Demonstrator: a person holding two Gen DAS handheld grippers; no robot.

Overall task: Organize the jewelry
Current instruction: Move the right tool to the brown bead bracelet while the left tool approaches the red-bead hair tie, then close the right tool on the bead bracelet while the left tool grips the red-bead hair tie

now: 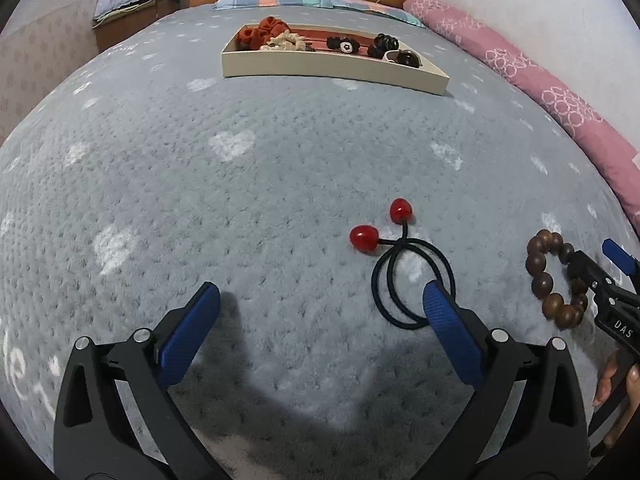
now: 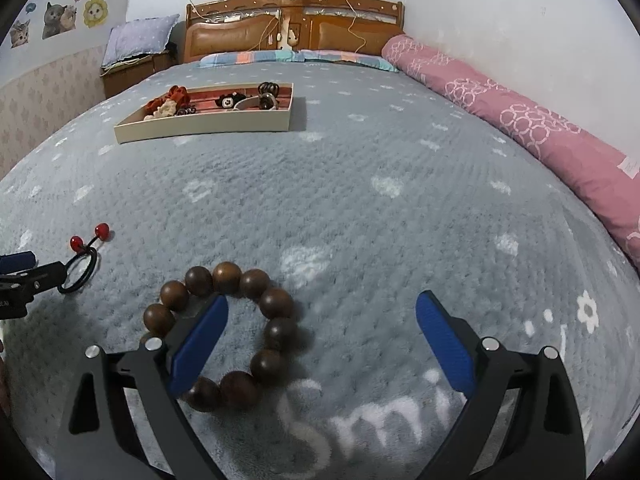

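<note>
Both grippers are lining up on the two pieces left on the grey heart-print blanket (image 2: 360, 184): the left gripper (image 1: 320, 312) is spread wide with its right finger inside the loop of the black hair tie with two red beads (image 1: 412, 280), and the right gripper (image 2: 320, 320) is spread with its left finger inside the wooden bead bracelet (image 2: 228, 332). Next, I judge, each must close on its band and carry it to the cream tray (image 1: 332, 68) far up the bed. The bracelet's round, dark-brown beads look glossy, so a pinch could slip.
</note>
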